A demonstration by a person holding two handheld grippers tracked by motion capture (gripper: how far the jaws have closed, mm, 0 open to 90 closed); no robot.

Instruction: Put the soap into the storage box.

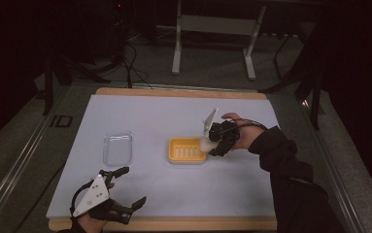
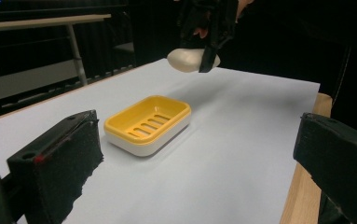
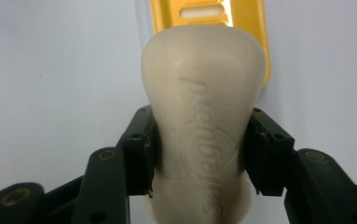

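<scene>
Your right claw [image 1: 211,144] is clenched on the bar of soap [image 3: 203,126]: both pads press its sides, and the bar sticks out ahead of the jaws. It hangs in the air, above the right edge of the yellow soap dish [image 1: 187,150] and not yet over its middle.

I judge this to be the carrying step, with the placing not yet done. The next move calls for you to bring the soap a little further over the dish, lower it along the slotted floor, and only then let go, or it may tip over the rim.

Far from this claw, your left claw [image 1: 131,190] rests released near the table edge, holding nothing. Beyond it lies a clear lid [image 1: 117,148].

I count one soap, one dish, one lid, two claws.
</scene>
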